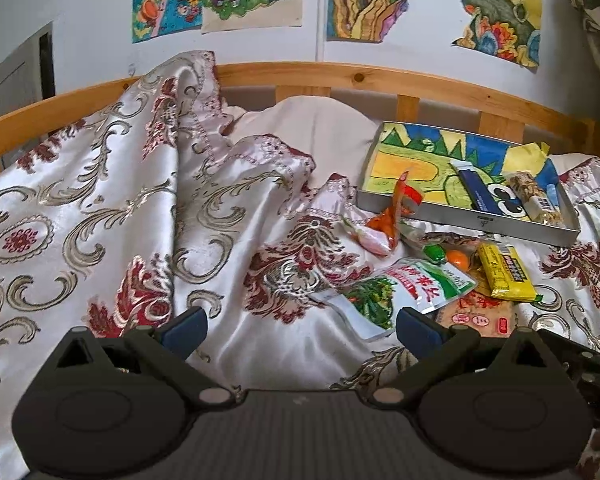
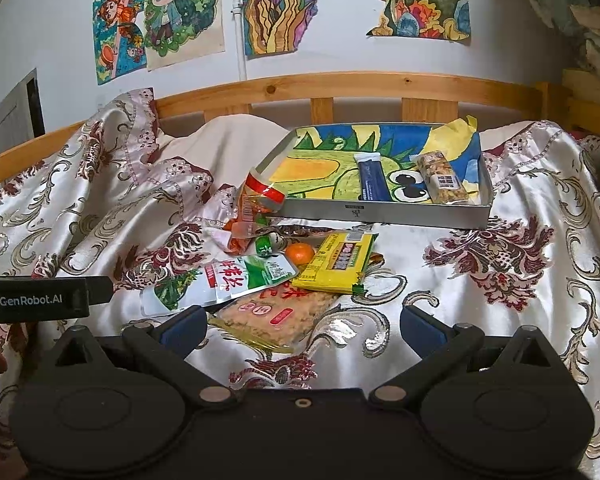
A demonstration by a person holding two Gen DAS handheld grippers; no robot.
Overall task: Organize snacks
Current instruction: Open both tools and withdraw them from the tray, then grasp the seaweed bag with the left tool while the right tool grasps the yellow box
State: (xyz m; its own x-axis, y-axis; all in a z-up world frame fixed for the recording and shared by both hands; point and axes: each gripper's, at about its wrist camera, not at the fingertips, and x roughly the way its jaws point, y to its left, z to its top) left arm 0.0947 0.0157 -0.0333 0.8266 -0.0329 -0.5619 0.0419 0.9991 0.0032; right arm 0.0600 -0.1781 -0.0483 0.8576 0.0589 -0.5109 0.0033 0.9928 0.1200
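Observation:
A shallow box (image 1: 464,220) (image 2: 384,214) lined with a dinosaur drawing lies on the bed and holds a dark blue bar (image 2: 370,178) and a clear nut bar (image 2: 442,180). In front of it lies a pile of snacks: a white-green pouch (image 1: 400,292) (image 2: 224,282), a yellow pack (image 1: 506,274) (image 2: 340,262), an orange fruit (image 2: 299,253), a red-orange wrapper (image 2: 256,200) and a clear pack of beige pieces (image 2: 276,314). My left gripper (image 1: 302,326) is open and empty, left of the pile. My right gripper (image 2: 304,326) is open and empty, just before the beige pack.
A patterned satin cover (image 1: 100,208) drapes the bed in folds. A wooden bed rail (image 2: 360,84) runs behind, with drawings on the wall (image 2: 276,4). The left gripper's body (image 2: 40,300) shows at the left edge of the right wrist view.

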